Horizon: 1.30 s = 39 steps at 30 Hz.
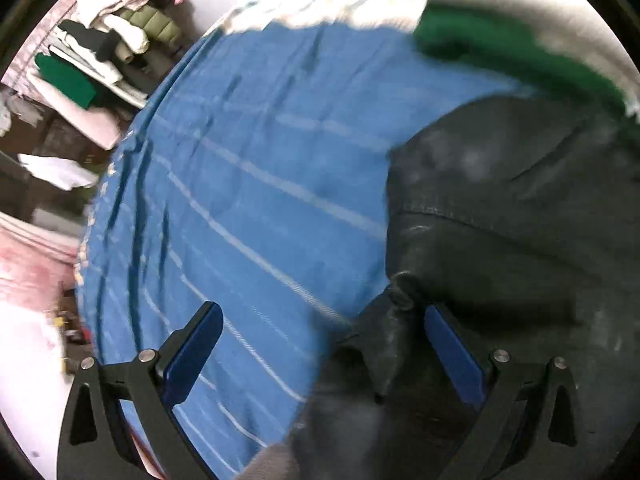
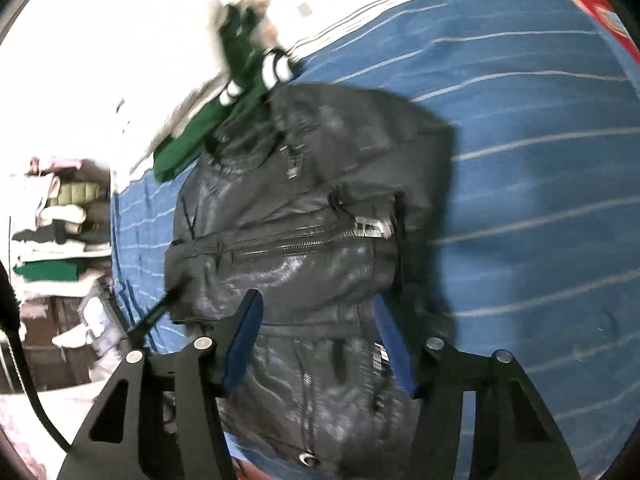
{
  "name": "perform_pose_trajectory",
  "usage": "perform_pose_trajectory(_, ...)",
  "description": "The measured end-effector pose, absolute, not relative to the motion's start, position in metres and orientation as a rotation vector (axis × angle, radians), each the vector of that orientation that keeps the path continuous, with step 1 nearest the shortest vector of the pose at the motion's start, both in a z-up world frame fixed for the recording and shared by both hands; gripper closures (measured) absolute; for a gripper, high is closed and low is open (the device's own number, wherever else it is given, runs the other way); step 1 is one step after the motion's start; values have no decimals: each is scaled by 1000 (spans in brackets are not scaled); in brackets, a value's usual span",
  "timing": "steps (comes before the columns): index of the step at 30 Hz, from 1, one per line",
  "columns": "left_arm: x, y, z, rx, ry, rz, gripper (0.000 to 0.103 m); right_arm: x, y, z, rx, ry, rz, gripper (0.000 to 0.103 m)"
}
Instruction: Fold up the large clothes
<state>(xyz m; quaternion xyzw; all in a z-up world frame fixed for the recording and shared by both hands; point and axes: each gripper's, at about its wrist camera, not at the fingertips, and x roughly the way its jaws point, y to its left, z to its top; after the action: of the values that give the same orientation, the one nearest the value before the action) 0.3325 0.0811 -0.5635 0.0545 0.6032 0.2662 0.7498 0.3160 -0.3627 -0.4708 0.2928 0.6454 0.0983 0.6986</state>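
Currently, a black leather jacket [image 2: 304, 216] is spread on the blue striped bed sheet [image 1: 240, 184], with a green garment [image 2: 192, 136] touching its far edge. Both the left gripper [image 1: 324, 336] and the right gripper [image 2: 316, 320] are held spread wide above the jacket, with nothing clamped.

- Blue bedsheet [image 1: 248, 168] with thin pale stripes, creased, spread wide as the work surface.
- Beside the bedsheet's far edge, open shelves [image 1: 100, 52] stacked with folded clothes: white, olive, black, green, pink.
- Beyond the bedsheet's top edge, washed-out white glare [image 2: 100, 40], strongly overexposed.
- Below the shelves, dim brown floor [image 1: 52, 136], blurred.
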Motion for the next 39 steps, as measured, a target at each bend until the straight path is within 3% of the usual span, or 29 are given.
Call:
perform_pose_trajectory(3, 321, 92, -569, 76, 1320, 553, 0, 329, -340, -521, 552, 1553, 165, 44)
perform_pose_trajectory(5, 318, 91, -563, 97, 1310, 529, 0, 335, -331, -554, 476, 1641, 123, 59)
perform_pose_trajectory(9, 308, 80, -527, 122, 1261, 490, 0, 336, -350, -524, 605, 1558, 135, 58)
perform_pose_trajectory(11, 299, 71, -507, 131, 1223, 476, 0, 330, -367, -499, 631, 1478, 101, 50)
perform_pose_trajectory(13, 287, 66, -500, 154, 1192, 475, 0, 328, -374, -495, 665, 1467, 92, 49)
perform_pose_trajectory(20, 252, 59, -580, 171, 1350, 509, 0, 338, -341, -565, 597, 1638, 120, 50)
perform_pose_trajectory(21, 250, 60, -593, 161, 1374, 498, 0, 339, -334, -569, 549, 1637, 107, 53)
perform_pose_trajectory(23, 247, 63, -600, 120, 1325, 495, 0, 339, -328, -564, 474, 1613, 52, 79)
perform_pose_trajectory(25, 248, 69, -601, 60, 1338, 503, 0, 332, -331, -547, 476, 1545, 47, 96)
perform_pose_trajectory(26, 248, 72, -601, 38, 1346, 493, 0, 328, -335, -535, 480, 1507, 45, 99)
perform_pose_trajectory(32, 253, 82, -573, 58, 1365, 456, 0, 302, -355, -477, 457, 1366, -20, 102)
perform_pose_trajectory(36, 266, 79, -505, 31, 1199, 492, 0, 305, -372, -499, 441, 1418, -59, 102)
perform_pose_trajectory(39, 291, 73, -484, 20, 1112, 517, 0, 316, -366, -526, 387, 1477, -63, 101)
